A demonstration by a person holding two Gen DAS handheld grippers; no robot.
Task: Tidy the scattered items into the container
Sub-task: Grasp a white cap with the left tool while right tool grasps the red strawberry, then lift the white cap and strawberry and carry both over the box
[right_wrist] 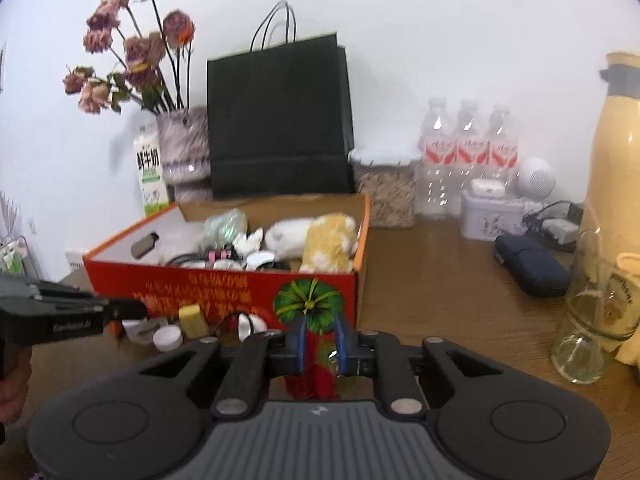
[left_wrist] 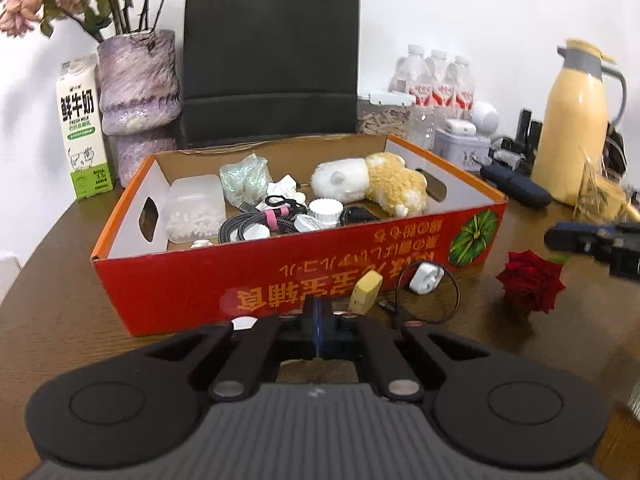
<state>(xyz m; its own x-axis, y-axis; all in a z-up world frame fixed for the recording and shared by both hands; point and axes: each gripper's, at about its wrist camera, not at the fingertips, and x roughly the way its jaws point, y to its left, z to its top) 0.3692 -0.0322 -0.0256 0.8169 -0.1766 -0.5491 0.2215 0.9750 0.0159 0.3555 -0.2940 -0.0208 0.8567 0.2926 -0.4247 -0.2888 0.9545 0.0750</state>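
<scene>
An orange-red cardboard box [left_wrist: 168, 280] stands in the middle of the wooden table and holds a plush toy [left_wrist: 372, 184], cables and small white items. In front of it lie a yellow block [left_wrist: 366, 292], a white plug with a black cable [left_wrist: 426, 278] and a white cap [right_wrist: 167, 338]. My left gripper [left_wrist: 318, 312] hangs shut just before the box's front wall, with nothing visible between its pads. A red rose [left_wrist: 530, 280] lies to the right. My right gripper [right_wrist: 322, 340] hovers over the rose [right_wrist: 312, 380], its pads a narrow gap apart and not pressing on it.
Behind the box stand a black paper bag [left_wrist: 272, 52], a purple vase with dried flowers [left_wrist: 138, 92] and a milk carton [left_wrist: 82, 128]. To the right are water bottles [left_wrist: 436, 80], a yellow jug [left_wrist: 572, 120], a dark case [right_wrist: 532, 264] and a glass flask [right_wrist: 588, 320].
</scene>
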